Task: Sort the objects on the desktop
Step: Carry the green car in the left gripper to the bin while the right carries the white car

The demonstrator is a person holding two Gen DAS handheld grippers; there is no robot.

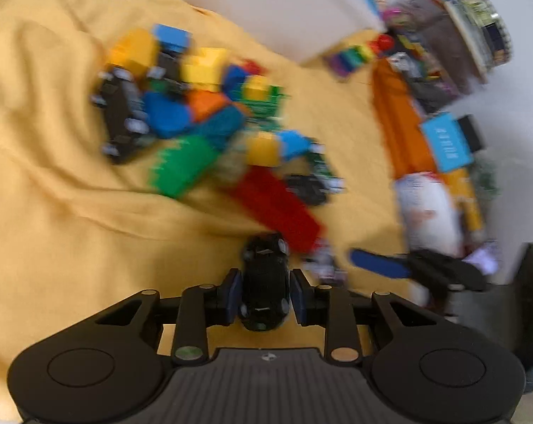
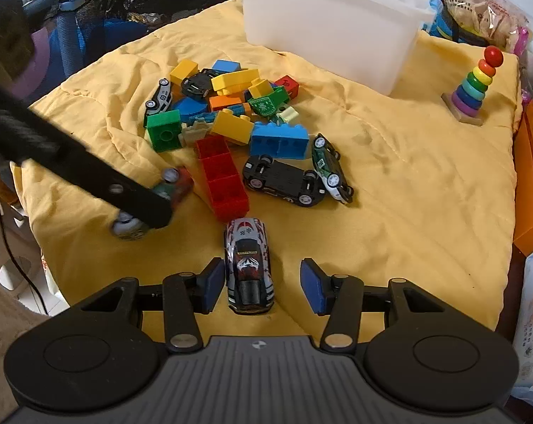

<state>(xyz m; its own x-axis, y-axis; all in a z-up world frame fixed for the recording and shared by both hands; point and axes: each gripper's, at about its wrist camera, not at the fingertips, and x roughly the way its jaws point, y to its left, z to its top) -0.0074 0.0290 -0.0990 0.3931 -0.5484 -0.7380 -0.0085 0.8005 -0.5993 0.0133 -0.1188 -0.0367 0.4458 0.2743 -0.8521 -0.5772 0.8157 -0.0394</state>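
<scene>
The left wrist view is motion-blurred. In it my left gripper (image 1: 265, 282) is shut on a black toy car (image 1: 264, 265), with a blue pad on each side, above the yellow blanket (image 1: 72, 194). From the right wrist view that gripper (image 2: 160, 205) comes in from the left as a blurred black bar with the toy. My right gripper (image 2: 262, 284) stands open over a silver and red toy car (image 2: 248, 268), which lies between the pads and close to the left one. A heap of coloured bricks (image 2: 231, 106) and toy cars lies beyond.
A white bin (image 2: 330, 28) stands at the back, and a rainbow ring stacker (image 2: 474, 84) at the back right. A long red brick (image 2: 222, 176), an overturned black car (image 2: 284, 180) and a green and white car (image 2: 330, 169) lie mid-blanket. An orange box (image 2: 531, 176) flanks the right edge.
</scene>
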